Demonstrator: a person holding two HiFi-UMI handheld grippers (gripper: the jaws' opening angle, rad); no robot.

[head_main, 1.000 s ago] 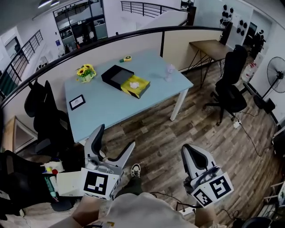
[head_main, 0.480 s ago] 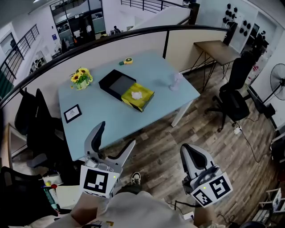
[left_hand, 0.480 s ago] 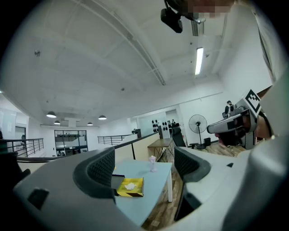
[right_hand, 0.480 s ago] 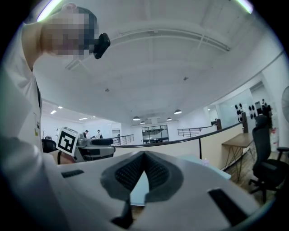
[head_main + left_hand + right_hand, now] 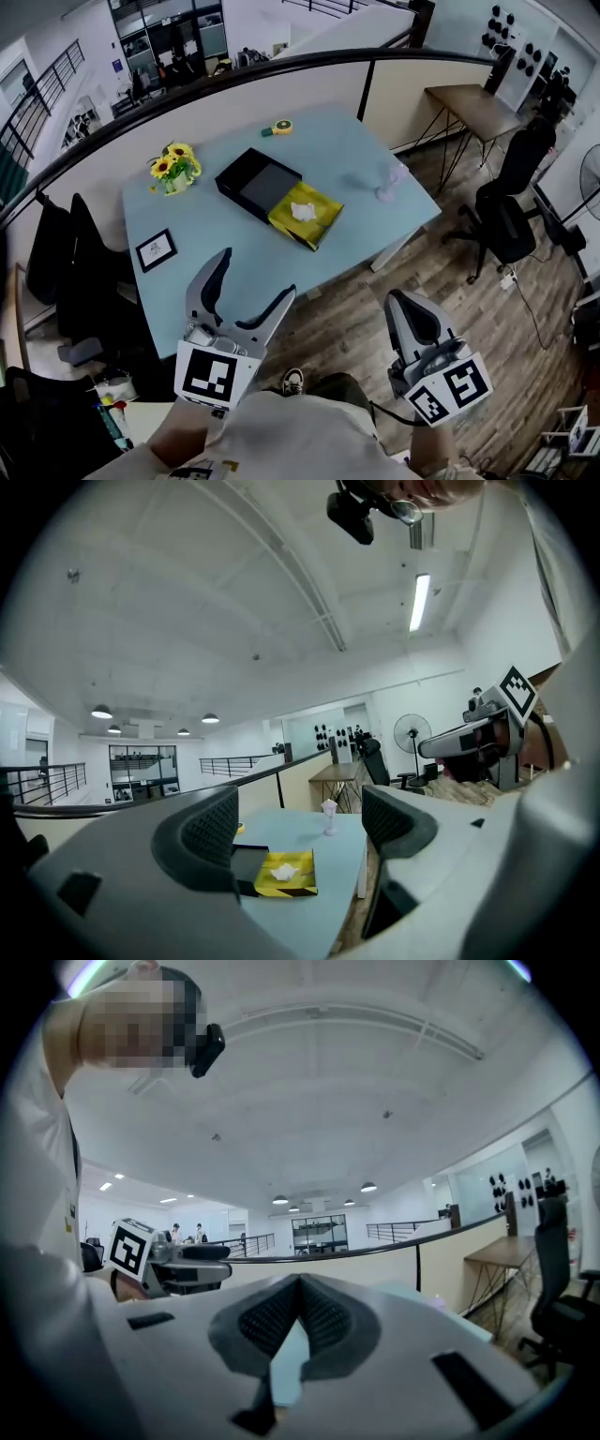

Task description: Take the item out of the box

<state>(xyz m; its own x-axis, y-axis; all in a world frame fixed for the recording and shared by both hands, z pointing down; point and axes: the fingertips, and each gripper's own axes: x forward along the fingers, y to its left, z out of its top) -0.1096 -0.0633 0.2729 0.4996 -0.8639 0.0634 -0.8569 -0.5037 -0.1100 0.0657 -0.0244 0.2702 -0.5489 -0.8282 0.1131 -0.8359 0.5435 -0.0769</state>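
left tool [image 5: 255, 277] first: pale grey plastic body, two curved dark jaws, and dimpled black pads [image 5: 211, 829] lining the inner faces. below it sits the left marker cube [image 5: 208, 375], white with a bold black square pattern. over to the right tool [image 5: 405, 314], same grey shell, and the right marker cube [image 5: 450, 392] matches. the person wears a whitish top [image 5: 281, 436], dark trousers [image 5: 330, 384], a black-and-white shoe [image 5: 291, 382] and a black head camera [image 5: 208, 1049].

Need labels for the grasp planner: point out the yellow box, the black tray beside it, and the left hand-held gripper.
yellow box [image 5: 322, 203]: head view, on its yellow top face.
black tray [image 5: 260, 184]: head view, on its grey inner floor.
left hand-held gripper [image 5: 257, 272]: head view, midway between its open fingertips.
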